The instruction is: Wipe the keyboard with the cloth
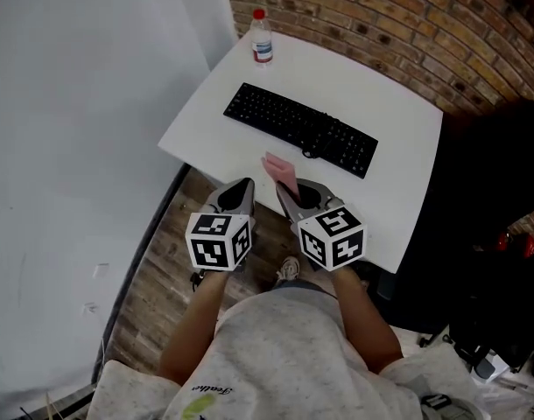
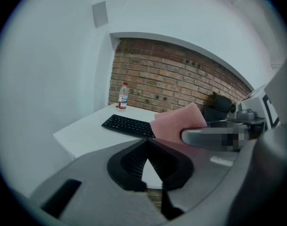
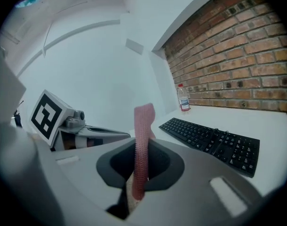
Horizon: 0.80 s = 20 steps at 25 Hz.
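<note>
The black keyboard (image 1: 302, 129) lies slantwise on the white table (image 1: 398, 199), with a cable across its right half. My right gripper (image 1: 285, 190) hovers over the table's near edge, shut on a pink cloth (image 1: 280, 171) that sticks up edge-on between its jaws (image 3: 143, 140). My left gripper (image 1: 242, 188) hangs just left of it, off the table edge, shut with nothing in it (image 2: 147, 142). In the left gripper view the pink cloth (image 2: 178, 123) covers the keyboard's (image 2: 127, 125) right end. In the right gripper view the keyboard (image 3: 211, 142) lies ahead to the right.
A small water bottle with a red cap (image 1: 262, 38) stands at the table's far left corner, by the brick wall (image 1: 407, 16). A white wall (image 1: 74, 147) runs along the left. A dark chair or bags (image 1: 495, 226) sit right of the table. Wood floor (image 1: 153, 278) below.
</note>
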Available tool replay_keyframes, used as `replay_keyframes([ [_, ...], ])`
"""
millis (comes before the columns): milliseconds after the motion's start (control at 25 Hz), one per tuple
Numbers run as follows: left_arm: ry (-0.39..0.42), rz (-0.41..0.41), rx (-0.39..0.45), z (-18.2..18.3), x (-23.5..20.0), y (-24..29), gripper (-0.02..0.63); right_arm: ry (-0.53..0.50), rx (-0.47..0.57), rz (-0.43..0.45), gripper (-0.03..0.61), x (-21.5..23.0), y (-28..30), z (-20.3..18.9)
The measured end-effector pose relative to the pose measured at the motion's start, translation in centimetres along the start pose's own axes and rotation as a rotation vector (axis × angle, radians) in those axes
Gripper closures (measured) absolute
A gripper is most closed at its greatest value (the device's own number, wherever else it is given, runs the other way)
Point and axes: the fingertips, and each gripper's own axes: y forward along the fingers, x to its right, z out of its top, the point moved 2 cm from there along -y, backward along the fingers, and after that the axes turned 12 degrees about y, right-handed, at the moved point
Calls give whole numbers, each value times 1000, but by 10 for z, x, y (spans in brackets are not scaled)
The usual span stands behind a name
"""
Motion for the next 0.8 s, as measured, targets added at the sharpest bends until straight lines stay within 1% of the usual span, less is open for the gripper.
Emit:
replay_keyframes([
  [240, -15, -6, -39, 0, -9, 31, 621, 42, 8, -8, 554, 27, 13, 11],
  [480, 29, -37, -60, 10, -13, 53, 621, 93, 23, -31, 554, 46, 19, 11],
  [640, 40, -70, -77, 7, -20, 68, 621, 113, 27, -52, 552, 53, 31, 11],
  [800, 59, -121, -78, 8, -39, 86, 621, 136, 41, -97, 554, 62, 53, 17],
])
